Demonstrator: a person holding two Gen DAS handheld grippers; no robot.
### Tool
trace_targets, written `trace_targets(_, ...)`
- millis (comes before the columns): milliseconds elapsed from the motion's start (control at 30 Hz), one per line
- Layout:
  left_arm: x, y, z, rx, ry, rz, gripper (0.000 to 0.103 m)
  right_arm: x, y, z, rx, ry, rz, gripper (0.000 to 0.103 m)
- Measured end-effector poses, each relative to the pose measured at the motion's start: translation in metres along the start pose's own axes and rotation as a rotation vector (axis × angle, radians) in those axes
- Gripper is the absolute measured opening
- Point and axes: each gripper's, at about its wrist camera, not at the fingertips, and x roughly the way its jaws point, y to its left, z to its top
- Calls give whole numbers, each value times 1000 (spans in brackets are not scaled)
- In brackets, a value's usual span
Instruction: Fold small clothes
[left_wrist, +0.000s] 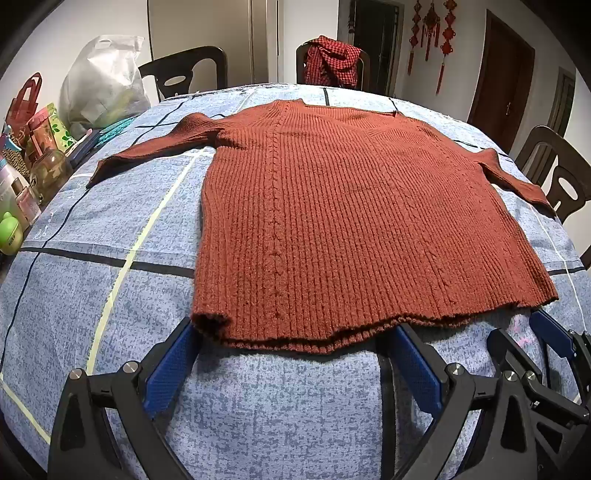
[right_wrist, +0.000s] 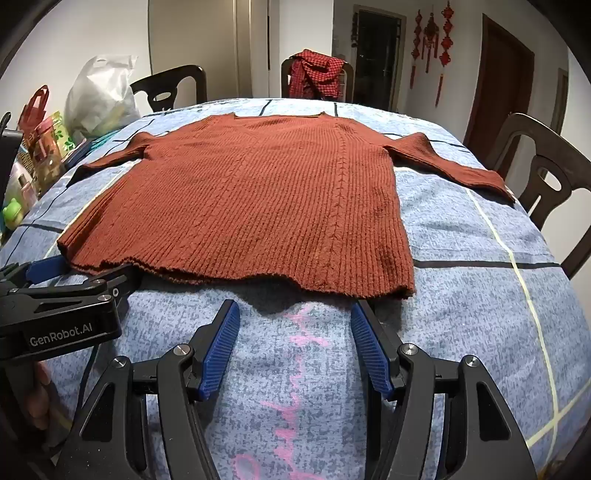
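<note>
A rust-brown ribbed sweater (left_wrist: 332, 206) (right_wrist: 251, 199) lies flat and face up on the blue patterned tablecloth (left_wrist: 92, 236) (right_wrist: 480, 302), both sleeves spread out sideways and the hem towards me. My left gripper (left_wrist: 295, 330) (right_wrist: 99, 271) stands wide open at the hem's near left corner, with the hem edge lying between its blue pads (left_wrist: 170, 365); they do not press on it. My right gripper (right_wrist: 294, 304) (left_wrist: 524, 332) is open just short of the hem's right half, with only tablecloth between its pads (right_wrist: 371, 347).
Dark wooden chairs (right_wrist: 546, 173) ring the table; the far one carries a red checked cloth (left_wrist: 332, 62). A white plastic bag (left_wrist: 103, 81), bottles and boxes (left_wrist: 40, 147) crowd the left edge. Pink writing (right_wrist: 295, 373) marks the cloth near me. A hand's fingers (right_wrist: 37, 402) show at lower left.
</note>
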Motion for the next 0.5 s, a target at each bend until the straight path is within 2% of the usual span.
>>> trace_targets(500,-4,-3,-3,-1,-5,16,102,1,-1,0,4,-5,-1,63)
